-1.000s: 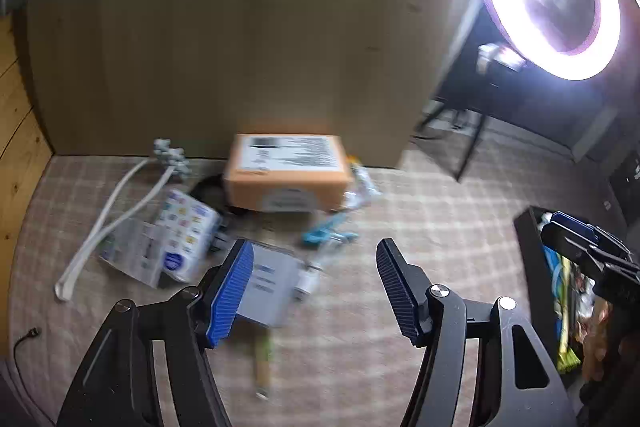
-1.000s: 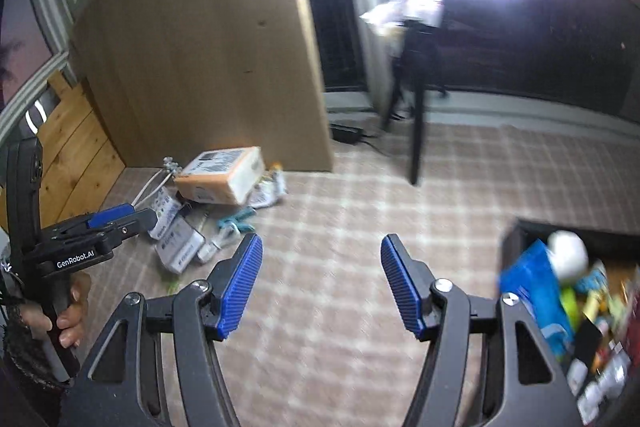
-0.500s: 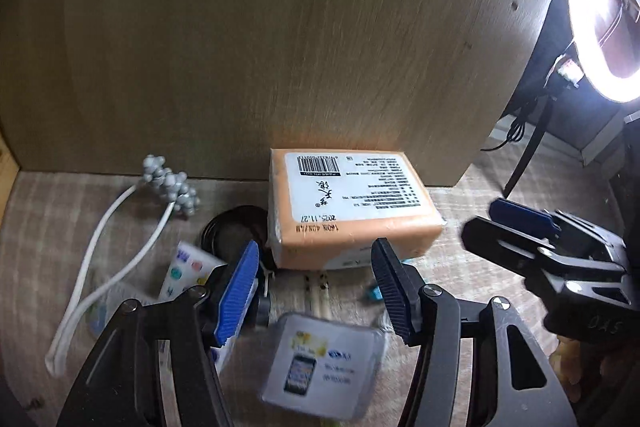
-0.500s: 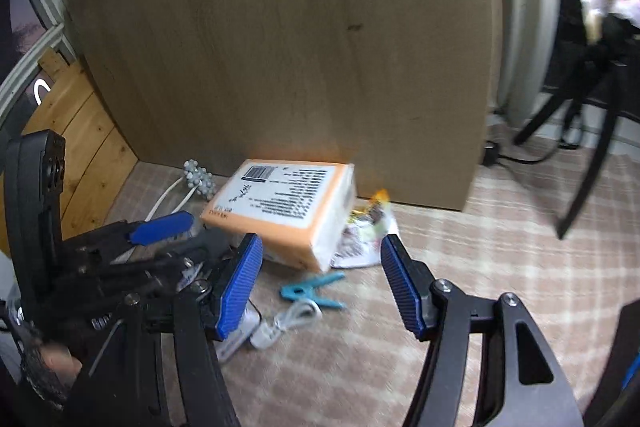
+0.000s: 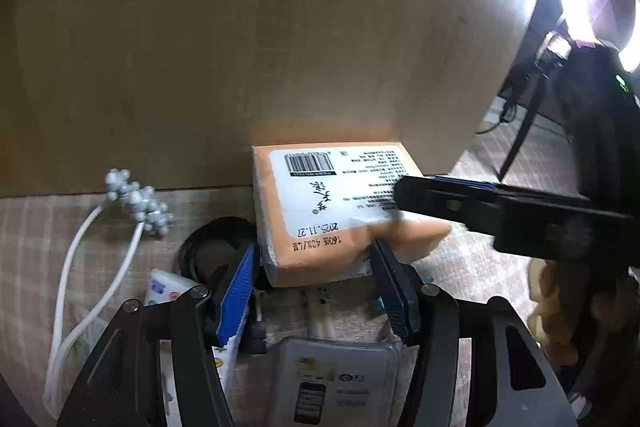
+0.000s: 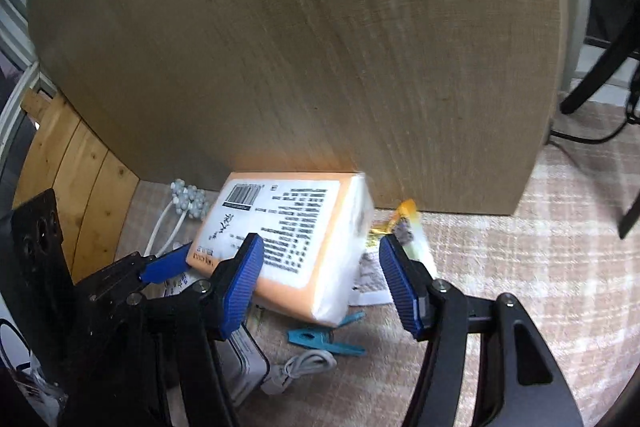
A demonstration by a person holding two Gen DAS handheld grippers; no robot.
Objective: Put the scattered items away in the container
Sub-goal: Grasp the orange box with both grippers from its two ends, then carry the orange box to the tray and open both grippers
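Note:
An orange tissue pack [image 5: 332,211] with a white barcode label lies on the checked cloth against a wooden panel; it also shows in the right wrist view [image 6: 288,231]. My left gripper [image 5: 316,291] is open, its blue pads either side of the pack's near end. My right gripper [image 6: 320,279] is open, straddling the pack's near right corner. One right finger [image 5: 480,203] reaches over the pack in the left view. The container is out of view.
Around the pack lie a white cord with grey beads [image 5: 136,199], a black ring [image 5: 212,247], a grey card box [image 5: 332,383], a teal clip [image 6: 324,337], a white cable [image 6: 300,367] and a snack wrapper [image 6: 400,231]. A tripod leg [image 6: 600,75] stands at right.
Both grippers have moved in closer to the orange tissue pack, from well back over the cloth to straddling its near end. Both stay open.

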